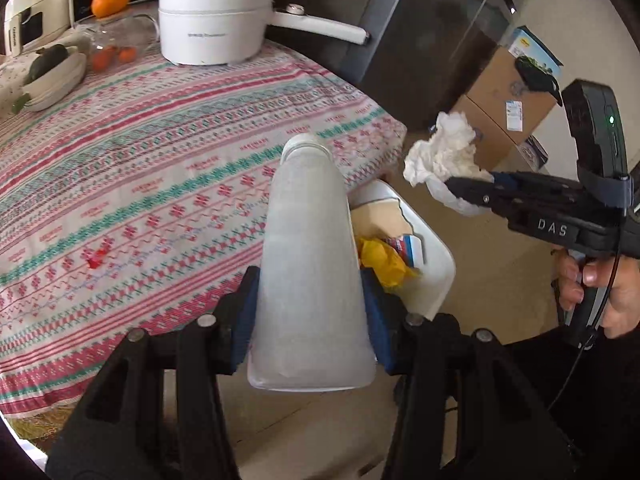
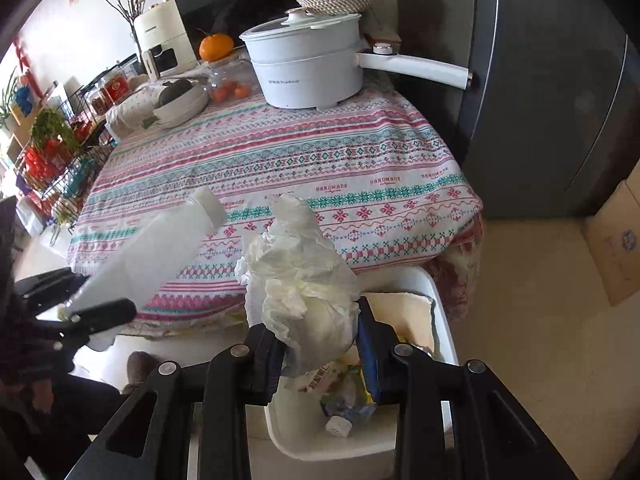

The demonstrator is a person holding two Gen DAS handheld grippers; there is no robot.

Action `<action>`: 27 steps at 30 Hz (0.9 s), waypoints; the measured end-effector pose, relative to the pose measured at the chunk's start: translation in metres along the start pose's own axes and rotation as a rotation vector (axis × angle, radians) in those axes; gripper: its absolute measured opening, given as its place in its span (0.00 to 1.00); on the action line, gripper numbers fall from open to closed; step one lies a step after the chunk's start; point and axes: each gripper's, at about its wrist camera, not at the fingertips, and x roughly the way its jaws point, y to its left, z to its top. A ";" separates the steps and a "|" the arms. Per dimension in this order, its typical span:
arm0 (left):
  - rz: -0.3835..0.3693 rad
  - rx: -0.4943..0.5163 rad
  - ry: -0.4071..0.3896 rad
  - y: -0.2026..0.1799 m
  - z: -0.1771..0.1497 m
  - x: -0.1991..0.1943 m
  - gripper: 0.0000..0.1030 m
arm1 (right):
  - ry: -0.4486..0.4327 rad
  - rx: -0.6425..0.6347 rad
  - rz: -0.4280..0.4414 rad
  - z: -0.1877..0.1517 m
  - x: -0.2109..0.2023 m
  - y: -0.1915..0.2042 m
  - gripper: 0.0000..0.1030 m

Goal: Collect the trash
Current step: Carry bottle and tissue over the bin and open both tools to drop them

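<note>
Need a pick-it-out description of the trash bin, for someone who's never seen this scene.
Find the table with the striped patterned tablecloth. On the floor against its near edge stands the white bin, open-topped and already holding wrappers and a small bottle. Unlike the brown cardboard box nearby, it is white plastic with rounded corners.

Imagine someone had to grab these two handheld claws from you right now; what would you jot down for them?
Left gripper: shut on a frosted white plastic bottle, neck pointing away, held near the table edge by the bin.
Right gripper: shut on a wad of crumpled white tissue, held above the bin.
White trash bin: on the floor by the table corner, already holding a yellow wrapper, a small clear bottle and other packaging.
Patterned tablecloth: no loose trash visible; the pot and fruit bowls at the back likely stay.
Left to do: drop the tissue, then the bottle, into the bin.
</note>
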 end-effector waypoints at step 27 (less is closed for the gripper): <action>0.020 0.236 0.052 -0.079 0.002 0.059 0.73 | 0.067 0.109 -0.094 -0.041 -0.010 -0.068 0.35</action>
